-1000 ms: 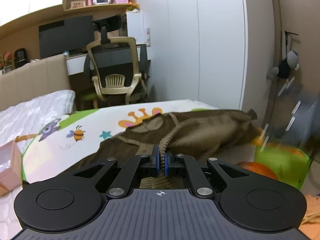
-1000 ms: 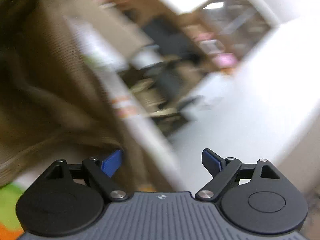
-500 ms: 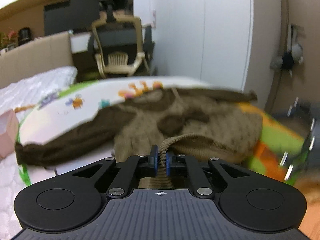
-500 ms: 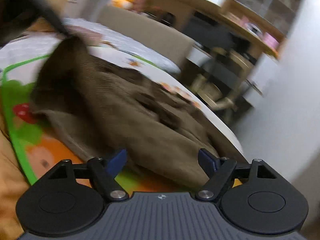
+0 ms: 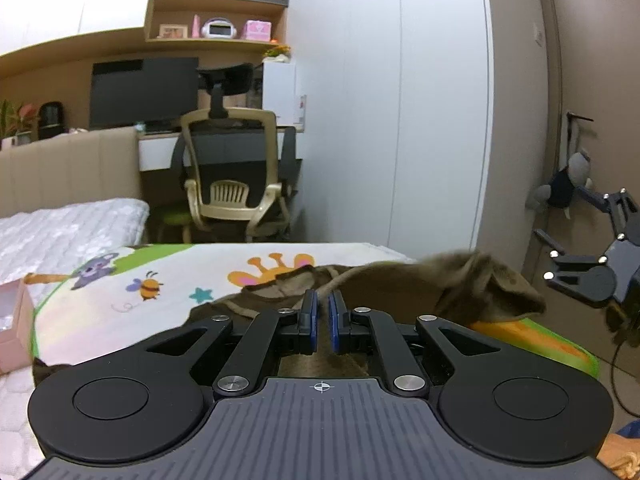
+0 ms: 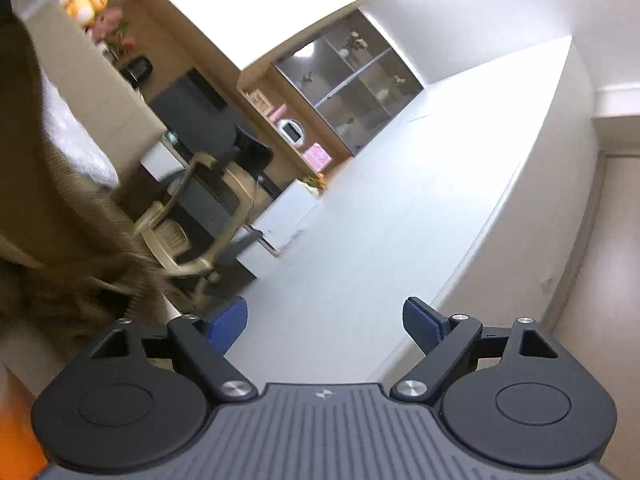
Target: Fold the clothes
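A brown knit sweater (image 5: 400,292) lies spread on a cartoon play mat (image 5: 132,312) on the bed. My left gripper (image 5: 322,320) sits low over its near edge. Its blue pads (image 5: 310,320) stand a narrow slit apart, brown fabric fills the slit, and a lighter hem runs off to the right. The sweater's right end (image 5: 492,288) is blurred and bunched at the mat's edge. My right gripper (image 6: 325,325) is open and holds nothing; it is tilted up toward the wall and ceiling. The sweater (image 6: 60,248) fills the left of the right wrist view. The right tool's black body (image 5: 596,280) shows at right, past the mat.
A white quilted bed cover (image 5: 72,224) and a pink box (image 5: 12,320) lie to the left of the mat. An office chair (image 5: 232,184), a desk with a monitor (image 5: 144,92) and white wardrobe doors (image 5: 400,120) stand behind. A stuffed toy (image 5: 568,184) hangs on the right wall.
The left gripper rose and levelled; the ribbed hem no longer sticks up between its pads. The right gripper swung from facing the sweater to pointing up at the wall, still open.
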`<state>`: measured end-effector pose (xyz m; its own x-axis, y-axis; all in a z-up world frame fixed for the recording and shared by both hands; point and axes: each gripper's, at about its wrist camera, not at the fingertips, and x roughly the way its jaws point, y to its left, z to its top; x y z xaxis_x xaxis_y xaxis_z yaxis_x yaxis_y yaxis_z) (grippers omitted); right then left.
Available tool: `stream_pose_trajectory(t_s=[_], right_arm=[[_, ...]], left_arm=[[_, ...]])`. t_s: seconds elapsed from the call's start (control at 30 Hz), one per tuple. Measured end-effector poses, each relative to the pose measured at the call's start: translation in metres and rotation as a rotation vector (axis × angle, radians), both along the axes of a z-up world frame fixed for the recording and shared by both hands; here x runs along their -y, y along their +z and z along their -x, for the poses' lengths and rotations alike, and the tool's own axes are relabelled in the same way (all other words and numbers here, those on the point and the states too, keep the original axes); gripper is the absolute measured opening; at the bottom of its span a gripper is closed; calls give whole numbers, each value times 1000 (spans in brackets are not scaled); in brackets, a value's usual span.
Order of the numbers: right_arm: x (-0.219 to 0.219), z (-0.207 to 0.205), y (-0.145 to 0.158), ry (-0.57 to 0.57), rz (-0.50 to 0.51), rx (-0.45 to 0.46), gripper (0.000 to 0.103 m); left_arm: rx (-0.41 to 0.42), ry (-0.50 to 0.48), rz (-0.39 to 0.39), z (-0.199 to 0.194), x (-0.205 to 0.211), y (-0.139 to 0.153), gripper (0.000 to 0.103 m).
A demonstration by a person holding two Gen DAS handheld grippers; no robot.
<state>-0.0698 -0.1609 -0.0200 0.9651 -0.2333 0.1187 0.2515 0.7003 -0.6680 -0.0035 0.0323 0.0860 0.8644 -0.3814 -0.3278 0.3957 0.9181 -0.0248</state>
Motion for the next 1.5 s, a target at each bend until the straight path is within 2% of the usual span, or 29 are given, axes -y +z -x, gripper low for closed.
stream_pose_trajectory(t_s=[0.13,0.27,0.33,0.37,0.47,0.53,0.6,0.67,0.7,0.73,0.77,0.83,0.87,0.9,0.97,1.13,1.2,1.27,1.33,1.4,1.5], right_arm=[[2,17,-12,124,-104,-221,86],[2,23,-29,200,-89,-350,86],[5,25,-32,215,-96,-408,86],[8,28,-31,219,-115,-437,86],[21,33,-29,253,-230,-556,86],[25,31,-38,270,-250,-632,86],[19,30,-51,272,-204,-666,86],[14,29,-64,263,-173,-662,79],[13,27,-67,250,-174,-644,75],[12,24,-68,233,-178,-621,52],[13,21,-66,220,-187,-602,40],[18,17,-62,200,-209,-568,27],[20,15,-59,191,-220,-551,20],[22,13,-57,181,-231,-534,7],[27,9,-52,161,-253,-500,6],[53,40,-4,154,-334,-387,6],[61,52,2,142,-348,-366,3],[69,62,2,130,-356,-359,3],[79,72,0,151,-382,-389,4],[84,81,-2,223,-391,-426,4],[65,83,-14,352,-403,-565,5]], left_arm=[[-21,27,16,-3,-6,-4,8],[-53,32,22,-5,-10,-9,8],[-96,-12,7,-1,-7,-17,10],[-123,-45,-17,3,-4,-24,16],[-203,-136,-100,16,11,-48,58],[-259,-185,-164,24,26,-70,63],[-299,-215,-221,26,40,-91,75],[-305,-200,-274,26,48,-107,77],[-308,-192,-300,26,52,-115,77],[-311,-184,-327,26,56,-123,77],[-301,-156,-348,24,57,-128,76],[-292,-110,-359,17,52,-134,69],[-285,-103,-346,11,49,-135,53],[-281,-92,-348,10,45,-133,9],[-264,-64,-357,11,38,-125,7],[-157,0,-332,48,-3,-71,6],[-135,23,-318,64,-13,-58,6],[-149,33,-314,70,-17,-58,6],[-164,42,-310,77,-21,-59,6],[-178,52,-306,84,-26,-60,6],[-205,43,-276,77,-26,-64,10]])
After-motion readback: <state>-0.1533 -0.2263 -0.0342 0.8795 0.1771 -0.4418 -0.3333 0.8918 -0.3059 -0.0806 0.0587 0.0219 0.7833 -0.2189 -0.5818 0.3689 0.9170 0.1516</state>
